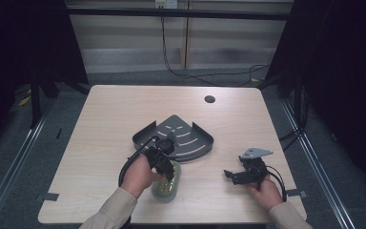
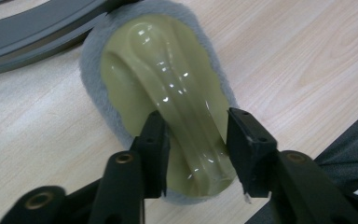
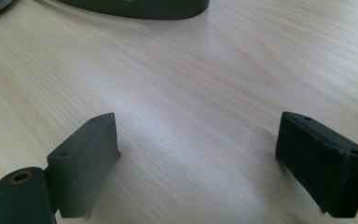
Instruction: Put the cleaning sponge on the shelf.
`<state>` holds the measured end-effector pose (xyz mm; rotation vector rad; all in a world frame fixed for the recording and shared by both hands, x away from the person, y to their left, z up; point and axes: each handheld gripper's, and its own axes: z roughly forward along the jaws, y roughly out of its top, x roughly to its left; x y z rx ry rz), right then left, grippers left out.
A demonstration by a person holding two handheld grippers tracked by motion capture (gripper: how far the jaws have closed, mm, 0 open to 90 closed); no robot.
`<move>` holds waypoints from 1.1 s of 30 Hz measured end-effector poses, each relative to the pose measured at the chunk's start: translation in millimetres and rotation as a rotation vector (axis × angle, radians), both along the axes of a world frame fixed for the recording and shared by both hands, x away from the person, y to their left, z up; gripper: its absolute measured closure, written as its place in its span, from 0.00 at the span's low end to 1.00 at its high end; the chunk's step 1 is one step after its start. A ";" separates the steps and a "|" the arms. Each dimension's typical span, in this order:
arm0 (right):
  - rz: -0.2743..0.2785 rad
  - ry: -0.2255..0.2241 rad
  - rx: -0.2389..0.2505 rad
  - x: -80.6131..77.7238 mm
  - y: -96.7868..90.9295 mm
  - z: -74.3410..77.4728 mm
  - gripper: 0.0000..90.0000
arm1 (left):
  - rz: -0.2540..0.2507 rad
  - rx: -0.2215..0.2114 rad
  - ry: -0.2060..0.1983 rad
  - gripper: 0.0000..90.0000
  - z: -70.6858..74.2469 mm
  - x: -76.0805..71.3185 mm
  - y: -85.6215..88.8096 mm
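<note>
An oval pad (image 1: pixel 166 190) with a grey fleece rim and a glossy yellow-green plastic top (image 2: pixel 135 70) lies on the wooden table near the front, left of centre. My left gripper (image 1: pixel 168 171) comes down on it from above, and in the left gripper view its jaws (image 2: pixel 193 126) sit against both sides of the top's raised ridge, shut on it. My right gripper (image 1: pixel 229 174) rests low over the table at the front right, pointing left. Its jaws (image 3: pixel 198 135) stand wide open over bare wood.
A dark grey fan-shaped corner tray (image 1: pixel 145 136) with slots lies just behind the pad; its rim is also seen in the left gripper view (image 2: pixel 28 32) and the right gripper view (image 3: pixel 140 7). A round cable hole (image 1: pixel 209 99) sits at the table's far side. Black curtains flank the table.
</note>
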<state>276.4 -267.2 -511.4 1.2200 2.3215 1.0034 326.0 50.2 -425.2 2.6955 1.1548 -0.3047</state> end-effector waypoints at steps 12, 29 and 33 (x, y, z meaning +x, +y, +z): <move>0.000 0.000 0.000 0.0 0.0 0.0 0.14 | -0.064 0.028 -0.031 0.80 16.1 -2.1 13.4; -0.002 0.001 0.001 -0.1 0.3 0.0 0.14 | -0.066 0.072 -0.039 0.80 36.2 0.5 41.0; -0.002 0.000 0.001 -0.1 0.3 0.0 0.14 | -0.057 0.071 -0.044 0.80 41.1 1.7 46.3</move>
